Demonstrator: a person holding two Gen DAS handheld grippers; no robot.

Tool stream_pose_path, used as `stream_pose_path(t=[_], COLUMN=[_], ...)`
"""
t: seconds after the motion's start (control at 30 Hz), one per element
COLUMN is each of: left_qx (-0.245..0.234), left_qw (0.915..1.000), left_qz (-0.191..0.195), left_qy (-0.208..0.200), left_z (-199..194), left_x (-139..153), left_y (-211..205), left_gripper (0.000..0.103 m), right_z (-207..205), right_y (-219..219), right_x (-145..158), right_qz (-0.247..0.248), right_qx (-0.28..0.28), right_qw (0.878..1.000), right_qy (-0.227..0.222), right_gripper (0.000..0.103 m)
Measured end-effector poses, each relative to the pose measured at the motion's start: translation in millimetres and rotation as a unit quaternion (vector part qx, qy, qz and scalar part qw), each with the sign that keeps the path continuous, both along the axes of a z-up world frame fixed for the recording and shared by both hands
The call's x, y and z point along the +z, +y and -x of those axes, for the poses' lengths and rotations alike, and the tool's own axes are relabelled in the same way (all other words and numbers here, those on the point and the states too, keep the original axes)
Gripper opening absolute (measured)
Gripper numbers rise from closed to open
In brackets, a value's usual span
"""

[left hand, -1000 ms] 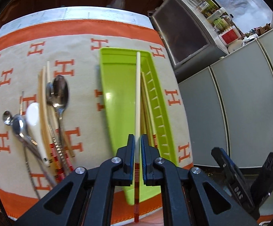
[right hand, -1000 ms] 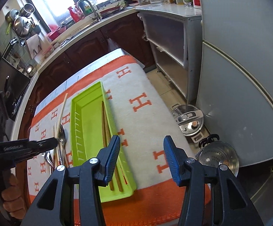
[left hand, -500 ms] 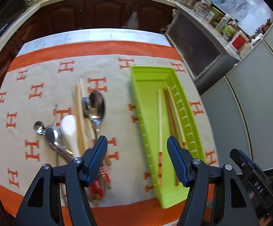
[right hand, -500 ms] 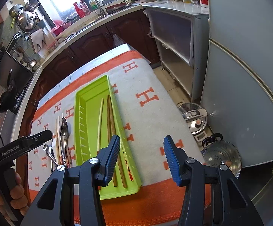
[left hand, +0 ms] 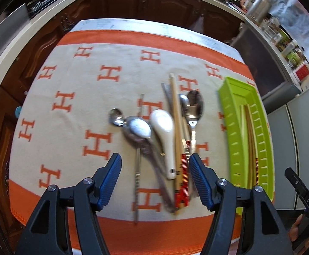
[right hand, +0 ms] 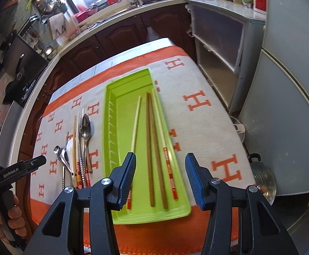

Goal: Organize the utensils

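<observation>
Four chopsticks (right hand: 152,148) already in long lime-green plastic tray (right hand: 109,127) near cloth's right edge, left gripper (left hand: 154,180) spread empty above loose spoon-and-chopstick pile (left hand: 165,136) mid-cloth, right gripper (right hand: 159,176) spread empty over tray; next, pinching one red-banded chopstick (left hand: 183,170).

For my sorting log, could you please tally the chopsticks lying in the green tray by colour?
Pale chopsticks: 2
Brown chopsticks: 2
Total in the green tray: 4
</observation>
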State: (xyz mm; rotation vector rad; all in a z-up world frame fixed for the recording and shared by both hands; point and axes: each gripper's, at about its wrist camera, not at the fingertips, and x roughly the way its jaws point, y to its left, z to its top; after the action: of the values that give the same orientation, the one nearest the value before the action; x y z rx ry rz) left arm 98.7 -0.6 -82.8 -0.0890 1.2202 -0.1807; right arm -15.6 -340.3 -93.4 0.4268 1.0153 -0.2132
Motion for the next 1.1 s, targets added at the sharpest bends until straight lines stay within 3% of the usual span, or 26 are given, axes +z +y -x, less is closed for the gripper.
stream_pose_path(t=[0.23,0.63,0.8,1.1], left_qx=[0.028,0.005,-0.003,-0.013], left_qw=[0.9995,0.9998,0.9996,0.9985], left_qz=[-0.008,0.0,0.006,0.015], left_qy=[0.01,0.017,0.029,0.051], left_z=[1.8,5.3,2.9,4.5], left_x=[-14.2,-34.2,-46.2,-67.7], left_y=[45.2,58.2,61.0,65.2], left_gripper=[0.064,0.064,0.064,0.062], right_z=[-21.7,-80.1,-104.3,-121.4], right_y=[47.6,145.1,173.6,213.7], right_x=[10.9,23.7,14.1,-17.3], right_qz=[0.013,-0.017,-0.031,-0.011], right_qx=[0.059,0.175,0.209,0.259], right_qw=[0.998,0.984,0.977,0.965], right_qy=[-0.006,-0.004,0.016,0.04], right_gripper=[0.049,0.047,0.04,0.033])
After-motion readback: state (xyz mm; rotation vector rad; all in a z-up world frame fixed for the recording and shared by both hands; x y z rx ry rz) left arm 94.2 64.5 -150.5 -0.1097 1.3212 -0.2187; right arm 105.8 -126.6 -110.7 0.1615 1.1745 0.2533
